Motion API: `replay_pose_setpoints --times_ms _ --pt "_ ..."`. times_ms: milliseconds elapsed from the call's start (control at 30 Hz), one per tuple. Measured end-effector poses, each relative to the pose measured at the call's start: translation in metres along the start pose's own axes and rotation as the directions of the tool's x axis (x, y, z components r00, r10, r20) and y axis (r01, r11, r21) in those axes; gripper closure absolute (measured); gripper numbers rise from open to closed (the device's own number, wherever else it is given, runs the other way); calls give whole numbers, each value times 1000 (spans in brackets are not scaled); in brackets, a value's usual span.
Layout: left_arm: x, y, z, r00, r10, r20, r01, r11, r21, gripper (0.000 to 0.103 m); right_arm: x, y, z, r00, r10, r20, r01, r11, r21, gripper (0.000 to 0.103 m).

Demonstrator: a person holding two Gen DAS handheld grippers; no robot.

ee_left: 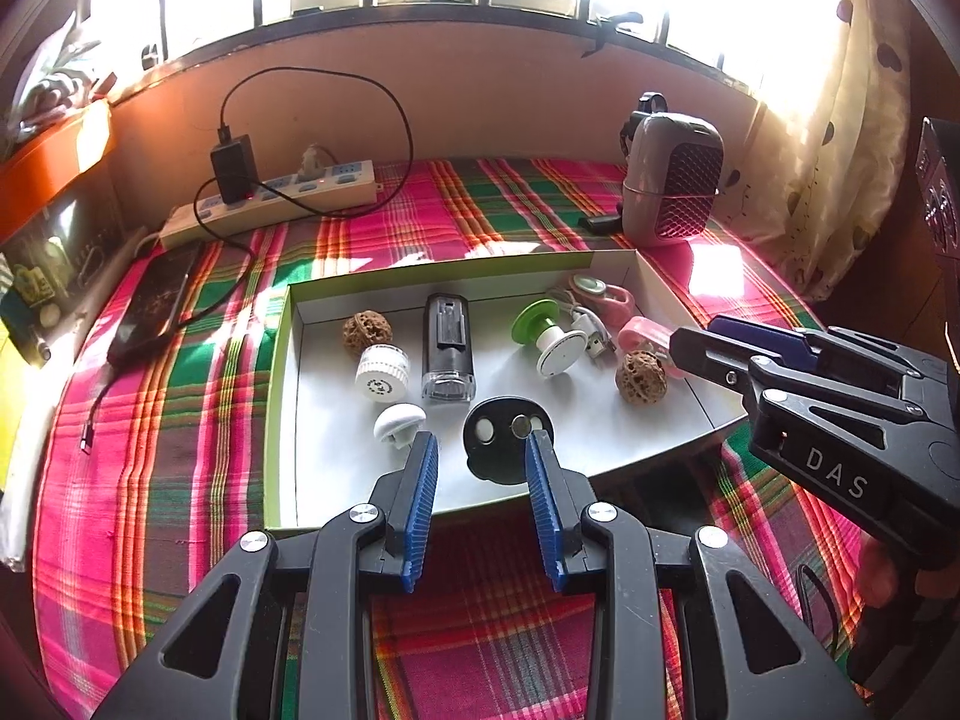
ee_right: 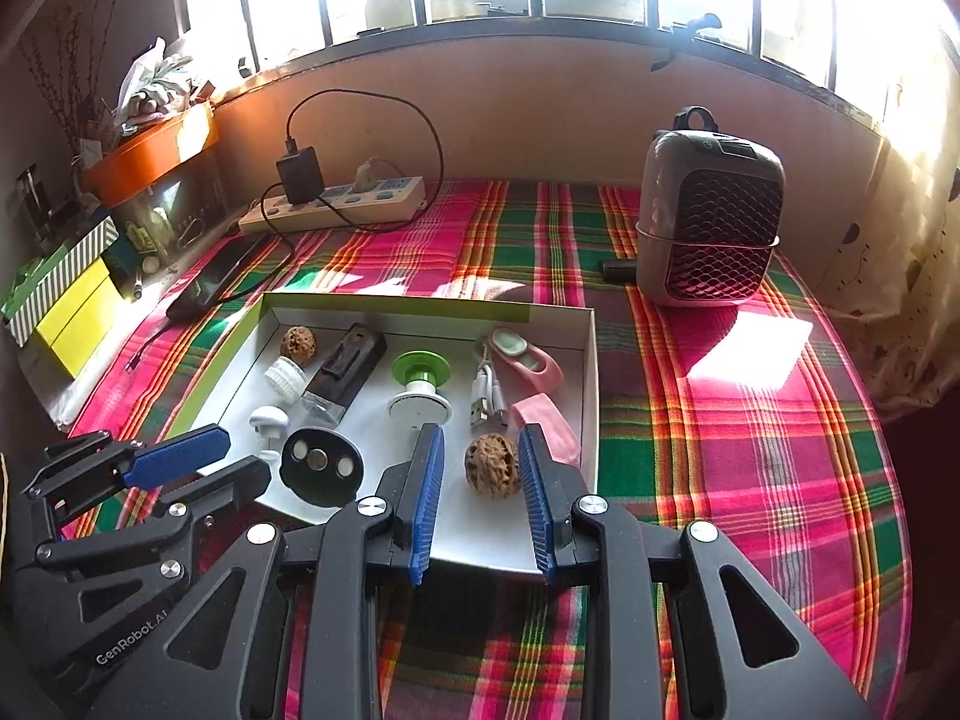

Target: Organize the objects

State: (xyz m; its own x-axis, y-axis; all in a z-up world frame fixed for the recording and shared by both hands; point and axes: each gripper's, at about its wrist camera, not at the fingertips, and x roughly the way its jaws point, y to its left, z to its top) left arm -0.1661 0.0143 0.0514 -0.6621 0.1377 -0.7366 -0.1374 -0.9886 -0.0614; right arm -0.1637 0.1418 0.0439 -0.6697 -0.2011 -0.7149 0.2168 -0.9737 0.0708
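Observation:
A shallow white box (ee_left: 288,396) (ee_right: 591,354) on the plaid cloth holds small items. My left gripper (ee_left: 480,441) is open above the box's near edge, its jaws either side of a black disc (ee_left: 501,450) (ee_right: 321,468). My right gripper (ee_right: 481,435) is open with a walnut (ee_right: 492,465) (ee_left: 641,377) between its jaws, not clamped. It also shows in the left wrist view (ee_left: 708,339). Other items in the box: a second walnut (ee_left: 367,331), a white cap (ee_left: 384,372), a dark clear-ended case (ee_left: 447,348), a green-and-white spool (ee_left: 549,333), a white knob (ee_left: 399,425), a USB cable (ee_right: 487,396) and pink pieces (ee_right: 528,363).
A grey speaker-like device (ee_right: 711,222) stands at the back right of the table. A power strip (ee_left: 270,204) with a black charger and cable lies at the back left, next to a phone (ee_left: 153,306). Boxes and clutter (ee_right: 78,300) line the left edge.

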Motion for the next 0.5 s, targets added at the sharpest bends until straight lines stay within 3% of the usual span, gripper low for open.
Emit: replay_pose_setpoints --times_ms 367,500 --pt "-18 1 -17 999 45 28 -45 999 -20 74 -12 8 -28 1000 -24 -3 24 1000 -10 76" --pt "-20 2 -26 994 101 35 -101 995 -18 74 -13 12 -39 999 -39 -12 39 999 -29 76"
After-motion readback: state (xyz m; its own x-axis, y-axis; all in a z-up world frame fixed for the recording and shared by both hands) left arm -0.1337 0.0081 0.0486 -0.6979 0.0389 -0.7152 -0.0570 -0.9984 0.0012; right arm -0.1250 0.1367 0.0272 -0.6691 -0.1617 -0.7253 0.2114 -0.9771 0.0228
